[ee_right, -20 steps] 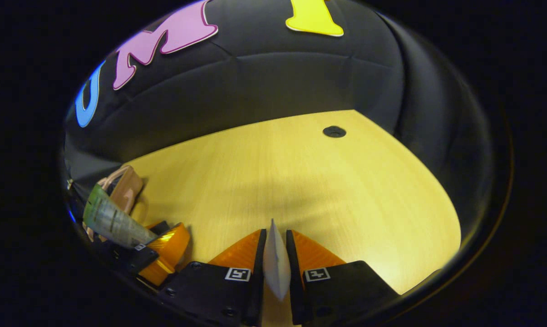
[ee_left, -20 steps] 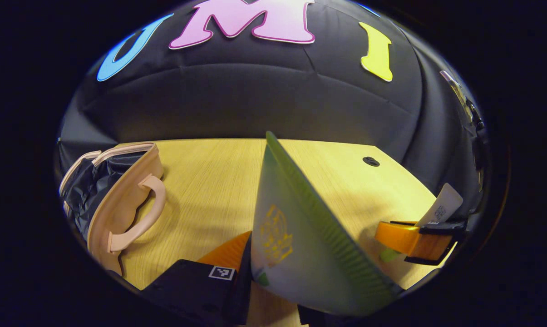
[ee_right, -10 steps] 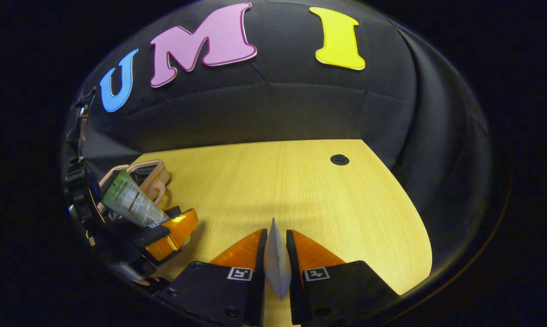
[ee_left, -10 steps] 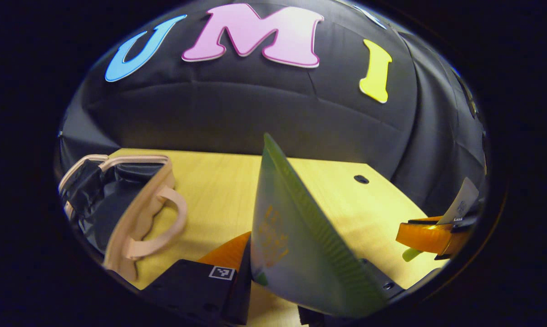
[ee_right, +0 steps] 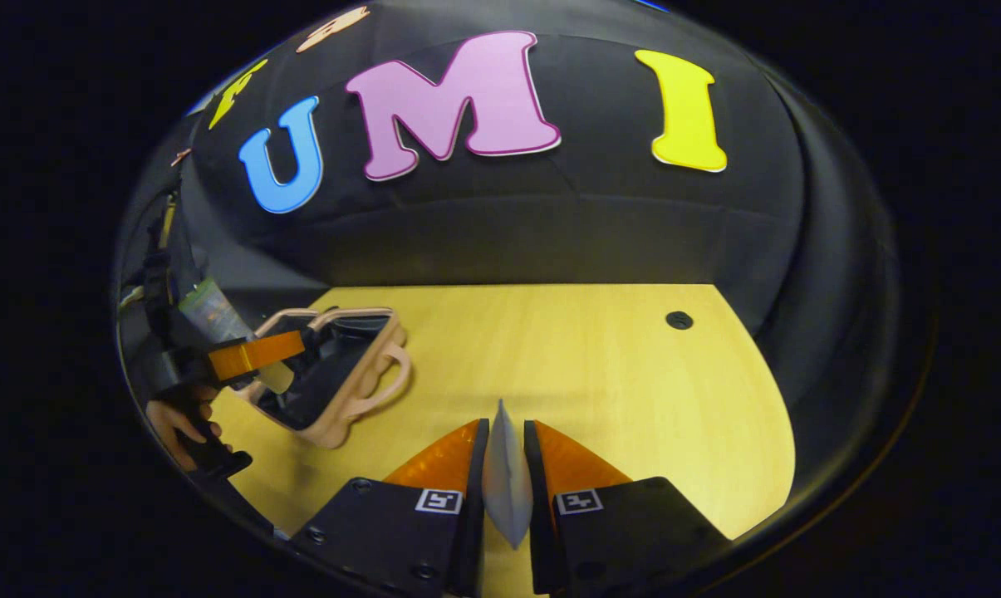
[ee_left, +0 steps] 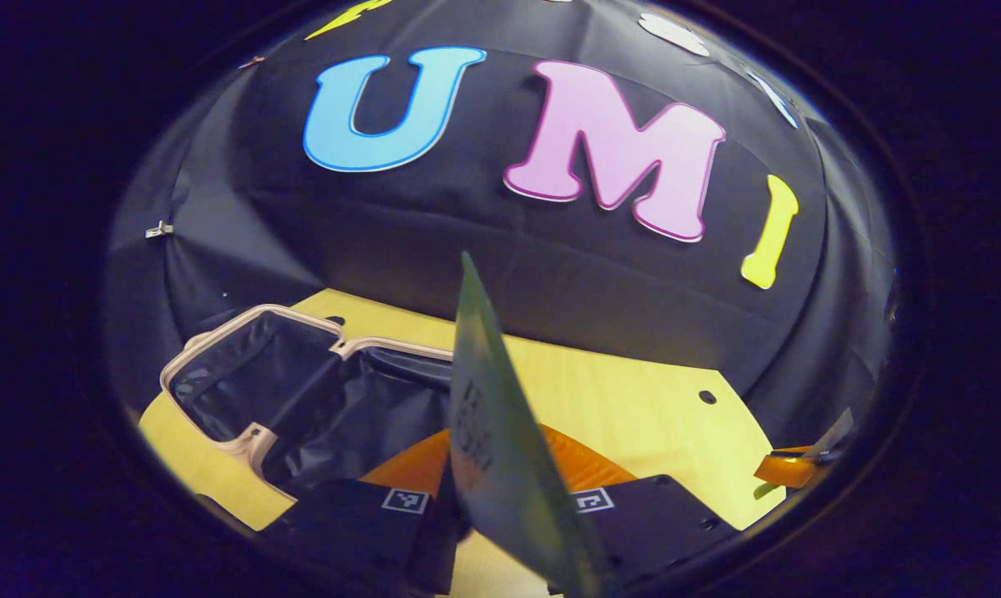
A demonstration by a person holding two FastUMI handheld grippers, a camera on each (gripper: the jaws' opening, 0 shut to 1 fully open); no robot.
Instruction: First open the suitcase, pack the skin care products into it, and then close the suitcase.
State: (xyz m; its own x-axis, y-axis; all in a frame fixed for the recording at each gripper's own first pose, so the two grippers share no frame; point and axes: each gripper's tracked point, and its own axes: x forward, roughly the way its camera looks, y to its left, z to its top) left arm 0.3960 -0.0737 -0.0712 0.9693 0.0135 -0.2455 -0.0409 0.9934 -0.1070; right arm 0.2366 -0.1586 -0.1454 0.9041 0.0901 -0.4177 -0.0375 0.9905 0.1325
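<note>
Now the open beige hard-shell suitcase with its black fabric lining lies just beyond and to the left of my left fingers, and that offset is what the coming move turns on. My left fingers are clamped on a flat green squeeze tube of skin care, whose long axis runs up and away from me, its crimped end pointing at the far wall. The tube hangs above the near right corner of the case, so I judge a short carry to the far left would bring it over the open compartment.

My right fingers are closed on a second product, a pale white flat tube, seen edge-on, its thin end pointing to the far side of the yellow wooden bench. From the right gripper view the suitcase sits well off to the left, with my left gripper right over it, so the left is clearly the nearer one to pack first.

Both lined halves of the case look empty as far as I can see; the near corner is hidden behind my own fingers.
</note>
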